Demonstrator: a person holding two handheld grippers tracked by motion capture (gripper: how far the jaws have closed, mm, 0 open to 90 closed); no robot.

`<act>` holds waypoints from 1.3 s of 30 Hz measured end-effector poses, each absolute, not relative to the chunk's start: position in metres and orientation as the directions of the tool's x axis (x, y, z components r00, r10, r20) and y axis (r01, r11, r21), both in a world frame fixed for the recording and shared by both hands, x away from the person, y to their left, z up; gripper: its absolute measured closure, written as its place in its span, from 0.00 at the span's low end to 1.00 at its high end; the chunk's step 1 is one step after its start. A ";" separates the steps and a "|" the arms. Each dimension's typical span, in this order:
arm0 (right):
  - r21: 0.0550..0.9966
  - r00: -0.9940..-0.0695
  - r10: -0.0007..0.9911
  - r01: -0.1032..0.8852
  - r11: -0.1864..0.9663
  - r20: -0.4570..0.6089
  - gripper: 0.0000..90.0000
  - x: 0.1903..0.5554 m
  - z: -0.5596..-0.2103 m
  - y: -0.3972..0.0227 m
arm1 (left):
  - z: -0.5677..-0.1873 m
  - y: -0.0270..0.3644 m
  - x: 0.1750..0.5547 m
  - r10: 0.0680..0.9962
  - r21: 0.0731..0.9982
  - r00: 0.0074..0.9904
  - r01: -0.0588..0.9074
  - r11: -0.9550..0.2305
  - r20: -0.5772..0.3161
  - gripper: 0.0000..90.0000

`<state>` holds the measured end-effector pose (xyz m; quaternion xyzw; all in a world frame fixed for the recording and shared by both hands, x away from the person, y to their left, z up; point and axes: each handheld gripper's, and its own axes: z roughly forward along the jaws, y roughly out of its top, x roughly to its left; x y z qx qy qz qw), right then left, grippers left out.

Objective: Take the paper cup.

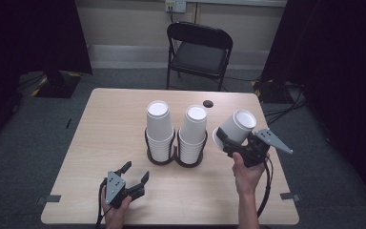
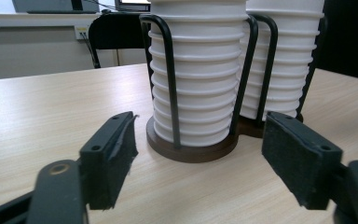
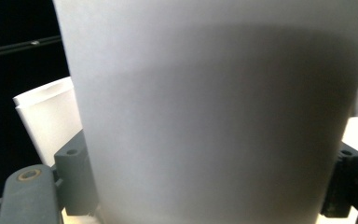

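Note:
Two stacks of white paper cups, the left stack [image 1: 159,131] and the right stack [image 1: 193,133], stand upside down in a black wire holder [image 1: 176,160] with a brown base at the table's middle. My right gripper [image 1: 228,138] is shut on a single white cup [image 1: 238,125], held tilted in the air just right of the holder. In the right gripper view that cup [image 3: 214,116] sits between the jaws of the right gripper [image 3: 209,186]. My left gripper [image 1: 136,171] rests low near the front edge, open and holding nothing. Its pads [image 2: 112,158] face the left stack [image 2: 198,79].
A black folding chair [image 1: 199,50] stands behind the light wooden table [image 1: 109,124]. A small black round spot [image 1: 208,103] lies near the table's far edge. Dark curtains hang at both sides. Cables [image 1: 286,112] run over the grey floor at the right.

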<state>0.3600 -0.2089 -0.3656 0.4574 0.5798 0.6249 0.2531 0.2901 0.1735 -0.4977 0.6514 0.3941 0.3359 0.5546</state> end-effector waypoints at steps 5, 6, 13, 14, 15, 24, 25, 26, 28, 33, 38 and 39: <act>0.947 -0.460 0.835 0.248 -0.206 0.303 0.17 0.351 -0.378 -0.206 | -0.496 0.175 0.290 0.867 0.987 0.498 0.148 -0.066 -0.017 0.27; 0.942 -0.462 0.830 0.261 -0.211 0.314 0.17 0.349 -0.381 -0.205 | -0.495 0.176 0.290 0.860 0.987 0.510 0.147 -0.063 -0.021 0.26; 0.935 -0.480 0.819 0.305 -0.179 0.314 0.17 0.337 -0.402 -0.193 | -0.492 0.165 0.288 0.849 0.981 0.527 0.180 -0.070 -0.037 0.21; 0.937 -0.479 0.823 0.307 -0.169 0.305 0.17 0.335 -0.404 -0.190 | -0.492 0.163 0.288 0.846 0.981 0.531 0.182 -0.064 -0.043 0.21; 0.936 -0.482 0.821 0.310 -0.168 0.307 0.17 0.333 -0.407 -0.188 | -0.492 0.161 0.287 0.842 0.981 0.538 0.182 -0.065 -0.043 0.20; 0.921 -0.523 0.777 0.344 -0.183 0.350 0.17 0.319 -0.422 -0.170 | -0.489 0.156 0.287 0.798 0.981 0.596 0.188 -0.034 -0.087 0.20; 0.919 -0.530 0.770 0.350 -0.184 0.356 0.17 0.319 -0.424 -0.167 | -0.489 0.156 0.287 0.792 0.982 0.603 0.187 -0.024 -0.095 0.21; 0.913 -0.536 0.757 0.356 -0.197 0.373 0.17 0.317 -0.428 -0.163 | -0.488 0.156 0.286 0.789 0.983 0.607 0.182 -0.021 -0.096 0.22; 0.910 -0.541 0.748 0.362 -0.204 0.383 0.17 0.316 -0.430 -0.161 | -0.488 0.157 0.286 0.787 0.983 0.609 0.180 -0.021 -0.095 0.22; 0.867 -0.557 0.676 0.415 -0.276 0.482 0.17 0.317 -0.439 -0.151 | -0.488 0.158 0.286 0.766 0.984 0.631 0.178 0.014 -0.125 0.25; 0.833 -0.559 0.626 0.452 -0.319 0.543 0.17 0.318 -0.446 -0.149 | -0.488 0.158 0.286 0.770 0.985 0.626 0.170 0.022 -0.125 0.27; 0.826 -0.559 0.616 0.459 -0.328 0.555 0.17 0.318 -0.447 -0.148 | -0.488 0.158 0.286 0.768 0.986 0.629 0.166 0.018 -0.120 0.27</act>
